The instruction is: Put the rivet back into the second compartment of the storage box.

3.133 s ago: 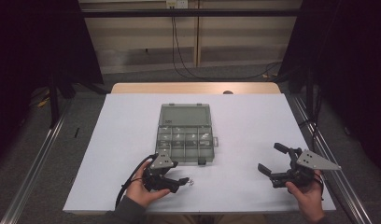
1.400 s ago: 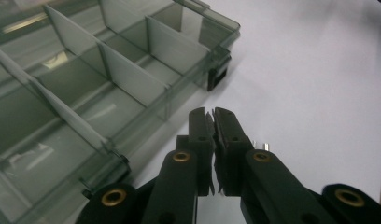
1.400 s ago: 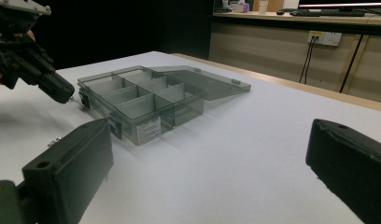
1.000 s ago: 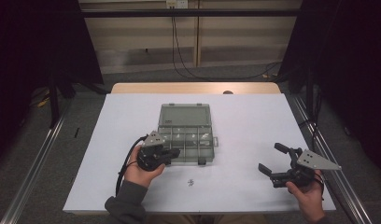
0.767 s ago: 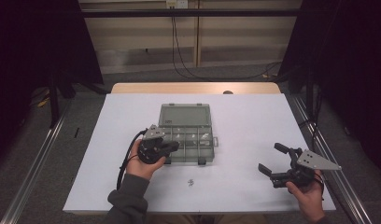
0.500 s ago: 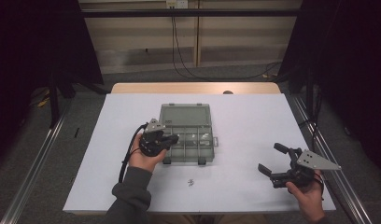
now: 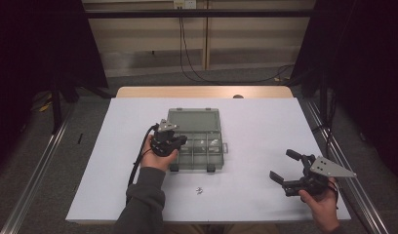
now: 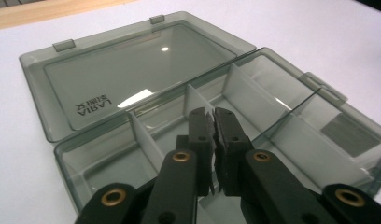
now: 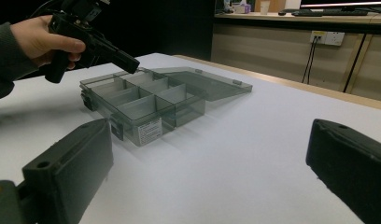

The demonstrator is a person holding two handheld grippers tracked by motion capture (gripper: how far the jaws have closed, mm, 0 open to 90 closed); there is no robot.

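At the left side of an open smoke-grey compartment box [image 7: 197, 139], a person's left hand [image 7: 155, 157] held the left gripper [image 7: 180, 141] with its black jaws drawn together, nothing visibly between them, the tips poised over the box's compartments nearest that hand. In the left gripper view the closed jaws pointed down into a compartment bounded by pale dividers [image 8: 146, 140], and whether they touched the box could not be told. The box lay near the middle of the white table [image 7: 114, 170], its clear lid [image 7: 193, 120] folded flat behind it toward the far edge, with embossed lettering visible on the lid's inner face. A grey sleeve [image 7: 143, 200] ran from the near table edge up to the box's left flank, and a black cable [image 7: 138, 156] trailed from the gripper alongside it. Just in front of the box, on the bare table, lay a small metal piece [image 7: 199, 190], too small to identify. Well to the right of the box, near the table's front right corner, the right hand [image 7: 320, 202] held the right gripper [image 7: 285, 165] with its jaws spread wide and empty, a grey three-cornered plate [image 7: 331, 167] on top. The right gripper view looked between those parted jaws toward the box and its white label [image 9: 149, 130] on the facing wall.
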